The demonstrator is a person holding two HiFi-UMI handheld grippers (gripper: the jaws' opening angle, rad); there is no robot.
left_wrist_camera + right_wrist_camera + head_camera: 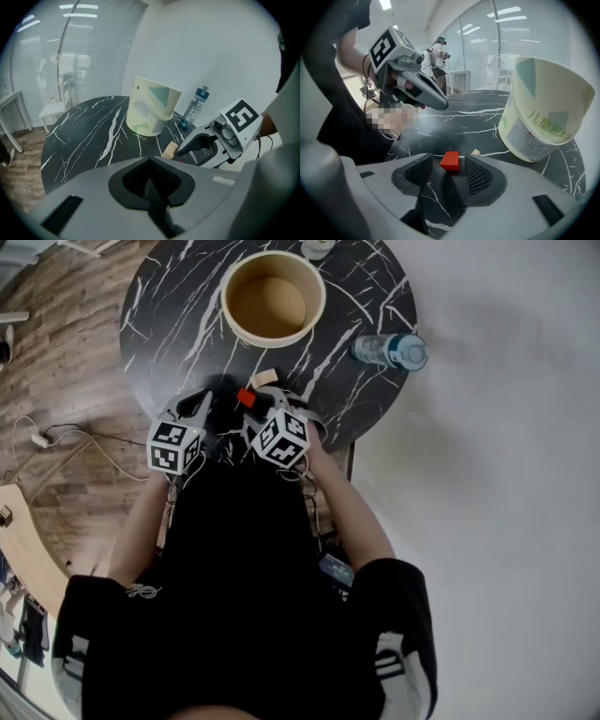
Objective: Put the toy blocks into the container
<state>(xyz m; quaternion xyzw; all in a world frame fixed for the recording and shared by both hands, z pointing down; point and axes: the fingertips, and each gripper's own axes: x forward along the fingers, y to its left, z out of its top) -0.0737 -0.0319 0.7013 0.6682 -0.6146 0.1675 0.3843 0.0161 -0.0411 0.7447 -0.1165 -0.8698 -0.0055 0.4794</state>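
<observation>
The right tool (448,171) stands wide, with the red block (450,161) lying on the table (468,117) at the mouth of its jaws and neither pad touching it. The left tool (151,162) is closed with nothing in it, and hangs just beside the right one.

The main risk is a poor bite. The block lies a little skewed to the pads, so one pad closing on a corner could spin it or squirt it forward into the wooden block (476,152) just behind. That block may even be touching it — the view is too low to tell. A jaw tip that lands on top of the red block would instead shove it along the slick marble. The two tools are also close together, so a sideways swing could knock them against each other.

The blocks lie toward the near rim of the round table, on the person's side, so a block pushed back could fall off. Ahead there is bare table up to the container (534,126), which stands upright with its mouth open, and its tall wall must be cleared before any drop. The bottle (389,351) lies well off to the right — out of the way.
</observation>
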